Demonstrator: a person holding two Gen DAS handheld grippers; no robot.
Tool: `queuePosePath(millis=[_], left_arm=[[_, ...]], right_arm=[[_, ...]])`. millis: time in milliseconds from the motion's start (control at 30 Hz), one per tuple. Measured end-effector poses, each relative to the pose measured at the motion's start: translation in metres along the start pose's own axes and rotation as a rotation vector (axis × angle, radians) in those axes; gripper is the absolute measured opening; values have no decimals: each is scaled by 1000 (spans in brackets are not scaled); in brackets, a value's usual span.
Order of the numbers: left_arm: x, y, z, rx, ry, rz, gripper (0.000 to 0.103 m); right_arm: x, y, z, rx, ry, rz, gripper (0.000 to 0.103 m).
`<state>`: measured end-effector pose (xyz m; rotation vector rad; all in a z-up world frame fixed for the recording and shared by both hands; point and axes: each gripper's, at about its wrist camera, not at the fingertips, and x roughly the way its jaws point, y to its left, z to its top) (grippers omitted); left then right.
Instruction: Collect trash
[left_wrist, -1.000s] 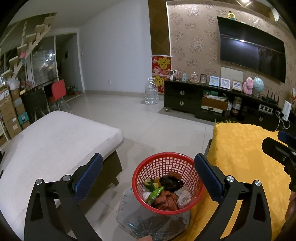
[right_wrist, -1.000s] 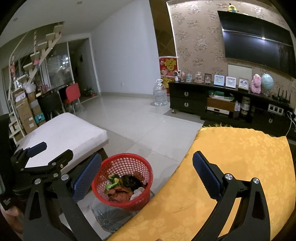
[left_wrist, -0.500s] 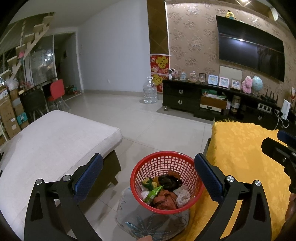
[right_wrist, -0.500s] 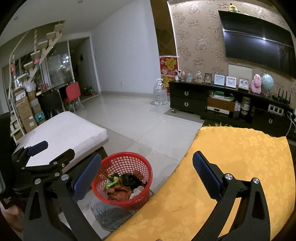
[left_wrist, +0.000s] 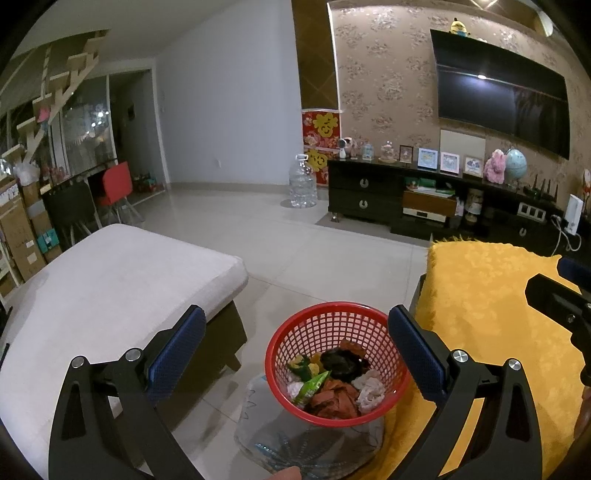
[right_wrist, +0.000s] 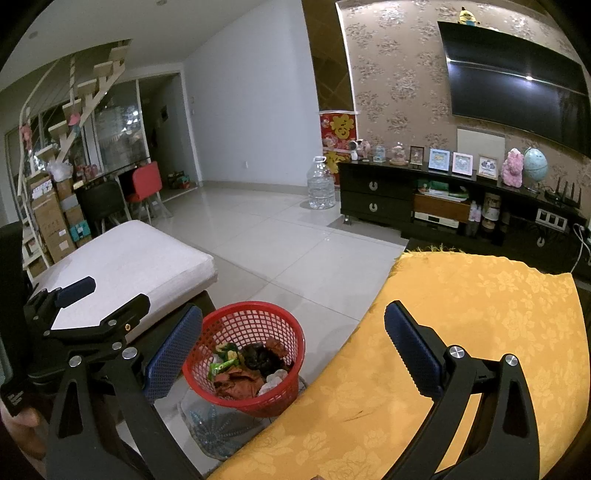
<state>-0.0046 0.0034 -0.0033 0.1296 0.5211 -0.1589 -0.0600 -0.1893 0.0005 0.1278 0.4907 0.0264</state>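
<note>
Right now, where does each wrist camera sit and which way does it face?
Left wrist: on the open left hand-held gripper, looking down at the red basket of trash on the floor; a fingertip shows at the bottom edge.
Right wrist: on the open right hand-held gripper, over the yellow cloth; the left hand-held gripper shows at left.
Shared: basket, cloth, white cushion, TV wall.

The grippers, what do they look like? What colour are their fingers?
Both the left gripper and the right gripper have black angular frames with triangular cut-outs and shiny silver bolts. Their fingers carry long dark-blue pads with a bumpy, dotted texture.
</note>
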Motion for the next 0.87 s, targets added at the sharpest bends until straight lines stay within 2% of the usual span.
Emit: queuePosePath(millis=[367, 633, 733, 833, 867], left_arm=[[3, 1, -1, 5, 6, -2, 95], [5, 0, -3, 27, -8, -7, 95], [12, 1, -2, -4, 28, -38, 95], [12, -3, 0, -27, 31, -70, 95], [12, -6, 0, -27, 28, -78, 95]], right_arm=[[0, 1, 0, 0, 2, -1, 96], [-1, -12, -12, 21, 24, -9, 96], [-9, -38, -24, 61, 47, -51, 96], [-19, -87, -43, 113, 84, -163, 96], [-24, -109, -54, 135, 103, -227, 96]])
